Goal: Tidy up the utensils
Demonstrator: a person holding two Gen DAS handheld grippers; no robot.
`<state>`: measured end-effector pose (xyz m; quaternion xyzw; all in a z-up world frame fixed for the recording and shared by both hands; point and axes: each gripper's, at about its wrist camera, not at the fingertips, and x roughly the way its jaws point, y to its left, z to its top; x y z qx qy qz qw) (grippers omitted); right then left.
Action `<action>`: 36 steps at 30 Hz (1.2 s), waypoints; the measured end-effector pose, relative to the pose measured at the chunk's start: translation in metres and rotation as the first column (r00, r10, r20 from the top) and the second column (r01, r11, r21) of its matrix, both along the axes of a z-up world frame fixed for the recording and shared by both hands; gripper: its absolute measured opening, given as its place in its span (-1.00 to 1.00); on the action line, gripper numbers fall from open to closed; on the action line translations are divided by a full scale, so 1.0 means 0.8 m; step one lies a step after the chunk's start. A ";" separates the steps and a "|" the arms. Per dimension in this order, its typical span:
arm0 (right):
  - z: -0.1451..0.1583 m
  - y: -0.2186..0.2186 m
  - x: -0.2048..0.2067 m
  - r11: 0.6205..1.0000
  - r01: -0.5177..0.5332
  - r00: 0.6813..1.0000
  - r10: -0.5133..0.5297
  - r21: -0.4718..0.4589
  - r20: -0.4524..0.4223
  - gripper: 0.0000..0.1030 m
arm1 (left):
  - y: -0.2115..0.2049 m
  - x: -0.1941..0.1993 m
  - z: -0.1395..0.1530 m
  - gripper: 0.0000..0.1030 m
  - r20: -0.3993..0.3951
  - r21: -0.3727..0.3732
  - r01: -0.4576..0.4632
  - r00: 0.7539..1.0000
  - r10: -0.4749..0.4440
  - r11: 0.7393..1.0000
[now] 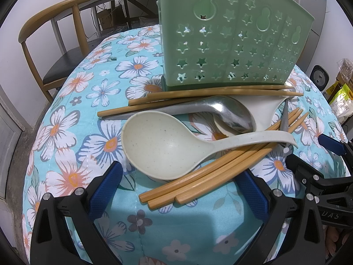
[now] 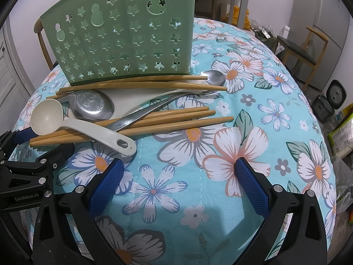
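Two pairs of tongs are in play, both spread wide with nothing between the blue pads, so the sorting appears to be at its start: every utensil lies outside the green holder (image 1: 222, 33). The holder, the largest item, stands upright at the far side of the surface (image 2: 253, 114), which is covered in a floral cloth; its walls are pierced with star and gourd cut-outs, and the ribs on its face suggest three compartments. Directly at its base lies the heap. A cream speckled ladle (image 1: 163, 145) rests on top, bowl up, its handle crossing a bundle of bamboo chopsticks (image 1: 222, 170). Beside it a metal spoon (image 1: 222, 110) lies over a white spoon, which is partly hidden; a second, slimmer steel spoon (image 2: 211, 78) points toward the holder. Another set of chopsticks (image 1: 220, 92) lies just against the holder's foot. The left tongs (image 1: 178, 190) hover just short of the ladle bowl and the near chopstick ends; the right tongs (image 2: 178, 181) hover over bare cloth, near the ladle's handle tip. The next move likely calls for closing on one item, probably the ladle as it is topmost, lifting it free without dragging the chopsticks beneath, then lowering it handle-down into a compartment.
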<state>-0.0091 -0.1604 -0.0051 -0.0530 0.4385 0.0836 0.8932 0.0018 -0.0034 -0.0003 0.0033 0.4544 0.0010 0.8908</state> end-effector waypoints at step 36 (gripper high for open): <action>0.000 0.000 0.000 1.000 0.000 1.000 0.000 -0.001 0.000 0.88 | 0.004 -0.001 -0.001 0.92 0.000 -0.002 0.001 1.000 -0.001 1.000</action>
